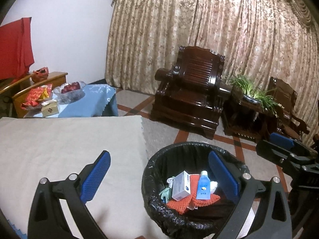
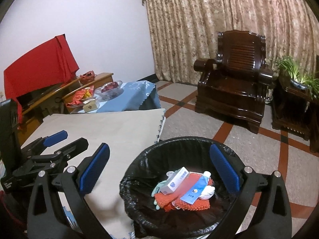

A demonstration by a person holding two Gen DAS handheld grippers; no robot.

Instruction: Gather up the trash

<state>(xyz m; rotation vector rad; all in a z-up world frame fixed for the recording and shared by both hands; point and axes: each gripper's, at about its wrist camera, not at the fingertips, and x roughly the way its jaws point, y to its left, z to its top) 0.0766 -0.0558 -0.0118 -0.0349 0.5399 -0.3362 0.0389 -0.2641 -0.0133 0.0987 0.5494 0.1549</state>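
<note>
Both tools, left point(image 1: 159, 176) and right point(image 2: 159, 171), gape wide and empty over one bin point(image 1: 157, 205) holding one box point(image 1: 180, 185), one tube point(image 1: 203, 186), and one orange net point(image 1: 177, 204).

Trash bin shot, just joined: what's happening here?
A person is collecting trash with two handheld tools. Both the left tool and the right tool hang open and empty over the black-lined trash bin beside the cloth-covered table. The bin already holds a white box, a blue tube, red netting and some crumpled bits. No trash shows on the visible part of the table.
</note>
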